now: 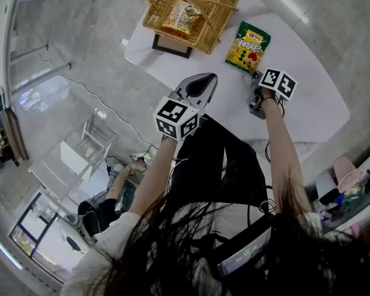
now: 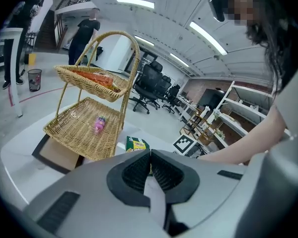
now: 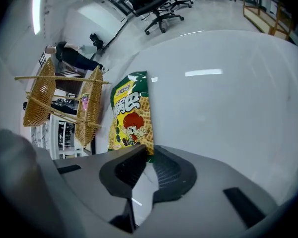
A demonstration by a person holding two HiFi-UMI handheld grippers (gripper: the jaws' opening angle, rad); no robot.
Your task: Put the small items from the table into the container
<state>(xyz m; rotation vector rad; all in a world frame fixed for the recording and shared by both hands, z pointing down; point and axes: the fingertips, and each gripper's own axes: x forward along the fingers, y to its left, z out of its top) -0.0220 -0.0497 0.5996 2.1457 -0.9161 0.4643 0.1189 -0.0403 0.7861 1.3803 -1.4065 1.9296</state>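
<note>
Standing near the snack bag [image 1: 248, 45] is a wicker basket [image 1: 217, 5].

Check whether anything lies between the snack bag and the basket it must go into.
Nothing visible does. Only bare table separates the snack bag from the basket. The right hand-held gripper is shut on the snack bag's near edge.

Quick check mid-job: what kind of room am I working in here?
Most likely an open office or lab workspace: rolling office chairs, open shelving and long ceiling strip lights.
</note>
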